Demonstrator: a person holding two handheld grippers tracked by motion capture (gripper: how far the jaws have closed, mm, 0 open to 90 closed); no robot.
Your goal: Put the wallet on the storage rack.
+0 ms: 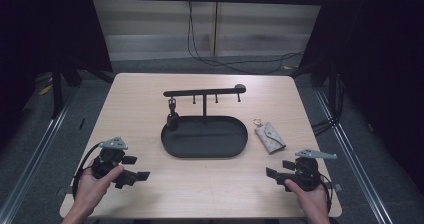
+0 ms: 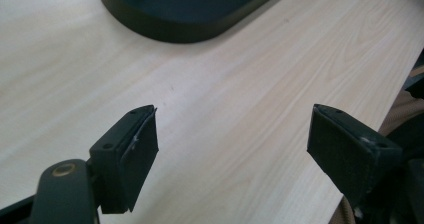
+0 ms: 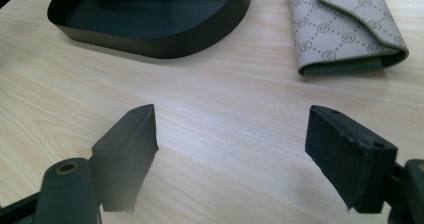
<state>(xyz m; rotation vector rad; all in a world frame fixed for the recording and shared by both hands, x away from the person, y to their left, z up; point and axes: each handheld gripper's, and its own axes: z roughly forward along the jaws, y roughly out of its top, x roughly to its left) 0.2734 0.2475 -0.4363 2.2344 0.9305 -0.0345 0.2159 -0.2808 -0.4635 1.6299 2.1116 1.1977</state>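
Light wood is spreading under us as a table (image 1: 150, 99), ringed by dark floor and black curtains. We are looking at a black oval tray (image 1: 205, 151) with a hook rack (image 1: 204, 91) rising from its far edge, a dark fob (image 1: 172, 120) hanging off one hook. Just right of the tray a patterned key pouch (image 1: 270, 137) is lying flat, snapped shut. We are holding the left gripper (image 1: 136, 168) low at the near left corner, jaws apart and empty. Our right gripper (image 1: 274, 170) is resting near the pouch, jaws standing wide with nothing between them.
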